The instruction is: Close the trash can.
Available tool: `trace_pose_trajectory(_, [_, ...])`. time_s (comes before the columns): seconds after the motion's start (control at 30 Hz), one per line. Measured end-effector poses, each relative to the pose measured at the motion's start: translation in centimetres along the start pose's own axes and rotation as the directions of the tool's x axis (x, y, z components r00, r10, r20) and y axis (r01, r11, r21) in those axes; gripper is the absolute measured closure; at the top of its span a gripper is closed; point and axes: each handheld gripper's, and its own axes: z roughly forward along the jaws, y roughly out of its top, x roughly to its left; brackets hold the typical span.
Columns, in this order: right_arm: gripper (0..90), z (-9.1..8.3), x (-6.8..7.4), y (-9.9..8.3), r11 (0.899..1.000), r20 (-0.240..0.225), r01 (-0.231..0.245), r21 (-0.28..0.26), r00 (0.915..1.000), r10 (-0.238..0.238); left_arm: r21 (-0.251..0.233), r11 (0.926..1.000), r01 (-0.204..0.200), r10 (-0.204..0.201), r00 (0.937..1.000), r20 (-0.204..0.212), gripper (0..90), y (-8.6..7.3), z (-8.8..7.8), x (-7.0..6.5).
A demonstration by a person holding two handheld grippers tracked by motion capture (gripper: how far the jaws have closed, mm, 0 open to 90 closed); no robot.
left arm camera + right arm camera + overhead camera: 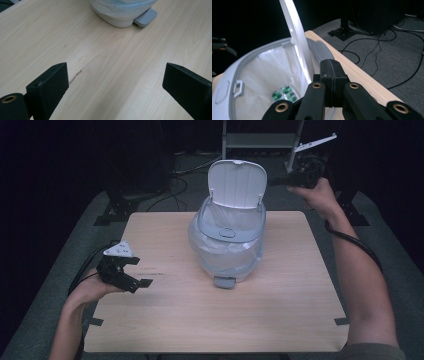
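A small white and grey pedal bin (227,240) stands at the middle of the wooden table (200,320), lined with a clear bag. Its lid (236,184) is up and its grey pedal (224,282) faces me. Inside, a blister pack of green capsules (284,93) lies on the bag. My left gripper (132,272) hovers low over the table's left side, open and holding nothing (115,77); the bin's base (120,12) and the pedal (145,17) are ahead of it. My right gripper (274,181) is behind the bin, just right of the raised lid (293,32), shut (332,71) with nothing held.
Behind the table stand a metal shelf frame (260,140) and black stand feet (117,210) on grey carpet. Cables (185,170) trail across the floor. The table's far edge (352,67) runs just under the right gripper.
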Motion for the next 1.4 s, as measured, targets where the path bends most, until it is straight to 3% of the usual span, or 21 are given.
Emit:
trace_pose_trajectory(0.2, [89.7,0.7,0.6,1.9,0.999,0.013,0.028,0.015,0.9995,-0.028,0.014,0.9999,0.006,-0.006,1.0000,0.000,5.7,-0.4,0.4,0.1])
trace_pose_trajectory(0.3, [89.5,0.6,0.4,2.3,1.000,0.009,0.025,0.008,0.9996,-0.026,0.014,0.9999,-0.006,0.006,1.0000,0.004,5.7,-0.5,0.3,0.0])
trace_pose_trajectory(0.47, [88.3,1.1,-0.1,3.3,1.000,0.013,0.024,0.012,0.9996,-0.025,0.002,0.9999,0.010,-0.010,0.9999,-0.004,5.7,-0.8,0.0,0.1])
trace_pose_trajectory(0.77, [89.6,2.1,1.0,4.2,0.998,-0.045,0.062,0.019,0.9972,-0.061,-0.006,0.9998,0.017,-0.017,0.9998,0.004,5.7,-1.4,0.1,0.0])
trace_pose_trajectory(0.9, [89.6,2.2,2.1,4.2,0.996,-0.071,0.084,0.034,0.9941,-0.081,0.002,0.9999,0.014,-0.014,0.9999,0.008,5.7,-1.5,0.1,0.1])
trace_pose_trajectory(1.0, [89.7,2.5,3.4,4.0,0.993,-0.102,0.111,0.043,0.9891,-0.106,-0.024,0.9994,0.024,-0.024,0.9996,0.016,5.7,-1.5,0.3,0.1])
trace_pose_trajectory(1.17, [89.7,2.9,5.1,3.3,0.986,-0.125,0.154,0.057,0.9814,-0.146,-0.011,0.9999,0.005,-0.005,0.9996,0.029,5.7,-1.3,0.9,-0.3])
trace_pose_trajectory(1.4, [89.7,4.5,7.5,1.7,0.971,-0.153,0.219,0.095,0.9670,-0.204,-0.004,1.0000,-0.008,0.008,0.9995,0.029,5.7,-1.3,1.1,-0.8])
